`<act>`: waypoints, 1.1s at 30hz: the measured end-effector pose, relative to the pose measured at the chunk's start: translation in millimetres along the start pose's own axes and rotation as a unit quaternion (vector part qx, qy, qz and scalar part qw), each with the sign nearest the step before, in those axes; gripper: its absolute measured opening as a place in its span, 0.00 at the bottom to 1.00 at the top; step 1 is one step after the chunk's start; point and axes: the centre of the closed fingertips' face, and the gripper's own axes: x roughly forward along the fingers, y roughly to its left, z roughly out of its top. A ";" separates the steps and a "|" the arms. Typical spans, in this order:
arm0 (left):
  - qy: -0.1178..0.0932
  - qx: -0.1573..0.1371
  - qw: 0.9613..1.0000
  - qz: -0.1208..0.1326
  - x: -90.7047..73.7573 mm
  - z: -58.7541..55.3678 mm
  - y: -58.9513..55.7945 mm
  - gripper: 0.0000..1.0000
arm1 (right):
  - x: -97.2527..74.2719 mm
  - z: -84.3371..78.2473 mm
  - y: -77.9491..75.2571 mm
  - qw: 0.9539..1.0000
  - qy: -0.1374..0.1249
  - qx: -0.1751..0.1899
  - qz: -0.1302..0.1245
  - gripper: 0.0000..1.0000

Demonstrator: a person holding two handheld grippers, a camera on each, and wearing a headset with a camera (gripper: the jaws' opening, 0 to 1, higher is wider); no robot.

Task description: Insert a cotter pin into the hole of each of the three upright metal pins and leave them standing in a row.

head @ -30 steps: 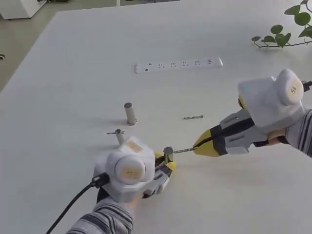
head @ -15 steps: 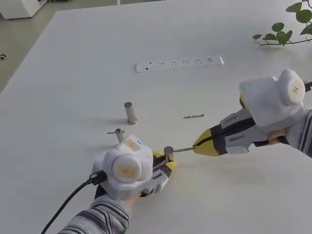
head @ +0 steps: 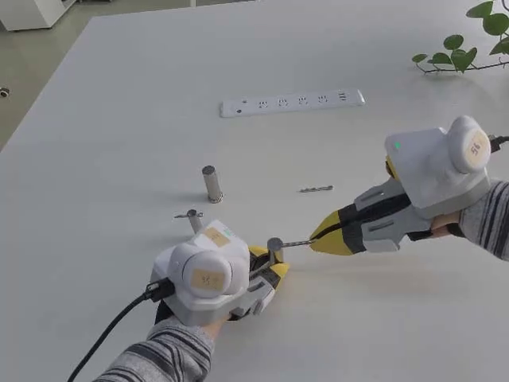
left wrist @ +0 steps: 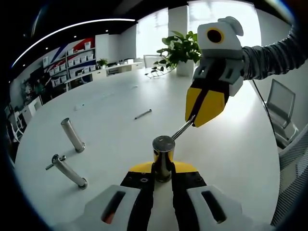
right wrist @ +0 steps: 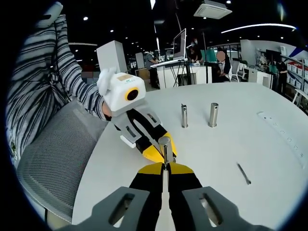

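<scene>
My left gripper [head: 272,269] [left wrist: 162,177] is shut on an upright metal pin [head: 275,250] [left wrist: 163,155] near the table's front. From the right, my right gripper [head: 315,239] [right wrist: 165,169] is shut on a cotter pin [head: 297,243] [left wrist: 182,129] held level, its tip at the top of that pin [right wrist: 164,143]. Behind and to the left, a second pin [head: 195,222] [left wrist: 68,170] stands with a cotter pin through its top. A bare third pin [head: 211,185] [left wrist: 72,135] stands farther back. A loose cotter pin [head: 316,189] [left wrist: 143,114] [right wrist: 244,173] lies on the table.
A white power strip [head: 293,103] lies across the far middle of the white table [head: 119,95]. A potted plant's leaves [head: 469,48] reach in at the far right. A black cable [head: 111,338] trails from my left gripper toward me.
My right gripper has edged a little to the left, bringing the cotter pin's tip closer to the held pin's top. The left gripper and the pin it holds stay put.
</scene>
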 end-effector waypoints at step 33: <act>-0.011 -0.081 0.994 0.076 4.7 -5.0 2.2 0.10 | 21.1 5.0 1.1 0.997 0.045 -0.059 -0.032 0.00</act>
